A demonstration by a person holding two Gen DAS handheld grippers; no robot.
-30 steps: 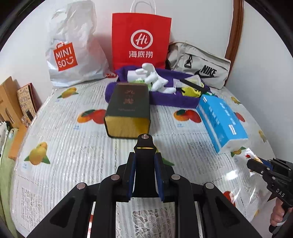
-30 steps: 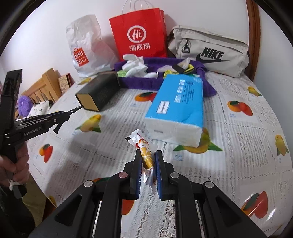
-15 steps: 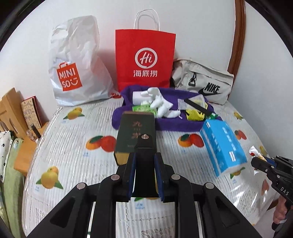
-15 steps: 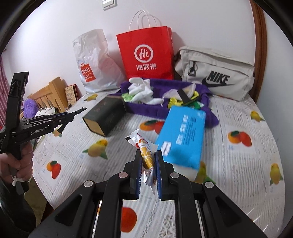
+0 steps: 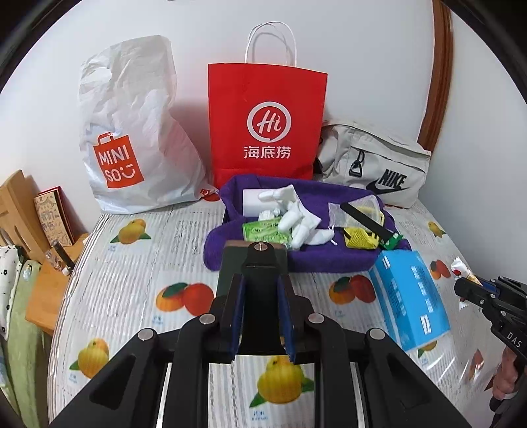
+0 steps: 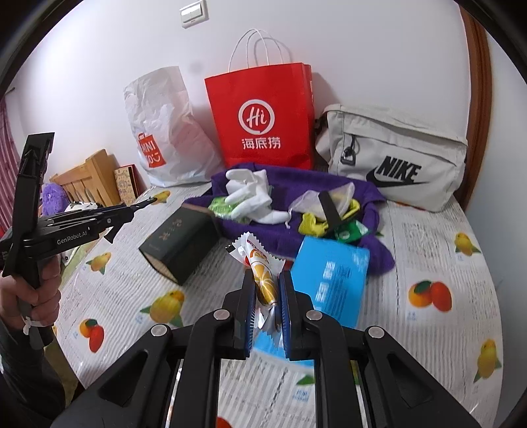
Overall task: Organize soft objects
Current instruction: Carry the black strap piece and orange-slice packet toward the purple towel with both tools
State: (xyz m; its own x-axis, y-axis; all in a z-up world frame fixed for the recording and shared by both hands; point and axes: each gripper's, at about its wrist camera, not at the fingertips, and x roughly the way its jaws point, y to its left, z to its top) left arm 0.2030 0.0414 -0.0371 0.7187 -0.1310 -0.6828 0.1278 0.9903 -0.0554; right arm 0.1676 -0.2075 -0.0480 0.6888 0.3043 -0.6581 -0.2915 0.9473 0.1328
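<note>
I am looking at a plain white wall (image 6: 362, 49) that is catching soft, even light, with a white light switch (image 6: 194, 12) sitting high on it. A brown wooden door frame (image 5: 439, 75) is running up the right side. To the left, pale wooden furniture (image 6: 90, 181) is standing beside the table (image 6: 438, 250), which is wearing a fruit-printed cover under glossy clear plastic.

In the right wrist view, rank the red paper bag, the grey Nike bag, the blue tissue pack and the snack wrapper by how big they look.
1. red paper bag and grey Nike bag: look alike, not ranked.
2. blue tissue pack: nearer the camera, yet looks smaller.
3. snack wrapper: smallest, though nearest, clamped in the right gripper.
</note>
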